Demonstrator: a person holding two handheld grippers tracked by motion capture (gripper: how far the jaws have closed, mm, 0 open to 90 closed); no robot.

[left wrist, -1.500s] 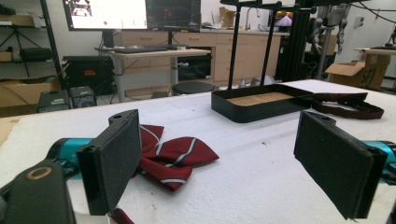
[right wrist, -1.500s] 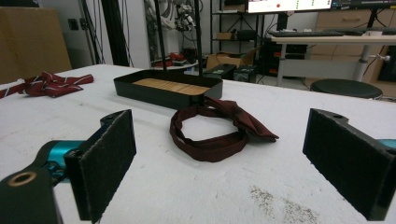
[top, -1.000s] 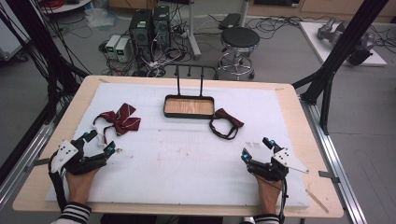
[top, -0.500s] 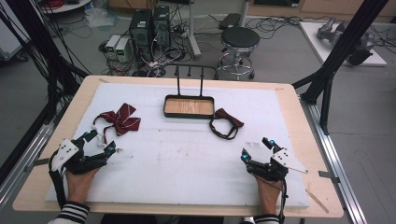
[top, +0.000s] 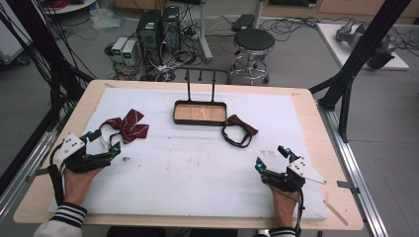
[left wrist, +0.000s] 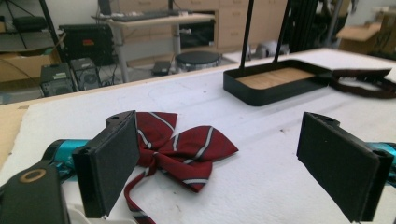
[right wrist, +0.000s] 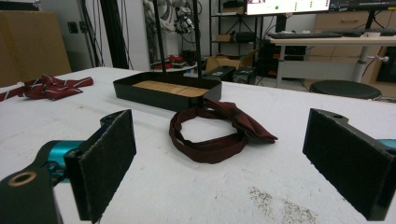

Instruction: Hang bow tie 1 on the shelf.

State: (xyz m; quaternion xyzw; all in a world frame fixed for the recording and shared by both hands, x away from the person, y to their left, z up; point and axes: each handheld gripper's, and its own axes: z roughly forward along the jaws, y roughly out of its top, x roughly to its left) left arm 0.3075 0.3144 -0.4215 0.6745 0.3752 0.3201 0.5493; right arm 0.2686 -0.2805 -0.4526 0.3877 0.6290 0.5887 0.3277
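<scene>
The striped bow tie [left wrist: 180, 147] lies flat on the bench's white cover [top: 197, 168], near its left edge, just ahead of the left hand-held gripper [top: 103, 144]. It looks light, soft and floppy, so the pinched centre knot seems the surest hold. The plain dark bow tie [right wrist: 219, 128] lies beside the tray [top: 200, 113]. Both the left and the right hand-held gripper [top: 271, 158] stand wide open, empty.

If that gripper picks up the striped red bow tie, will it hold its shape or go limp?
The striped bow tie looks like soft folded cloth, so it would probably sag. Its thin strap lies loose and would likely dangle. It seems light, so the open left gripper should lift it easily.
</scene>
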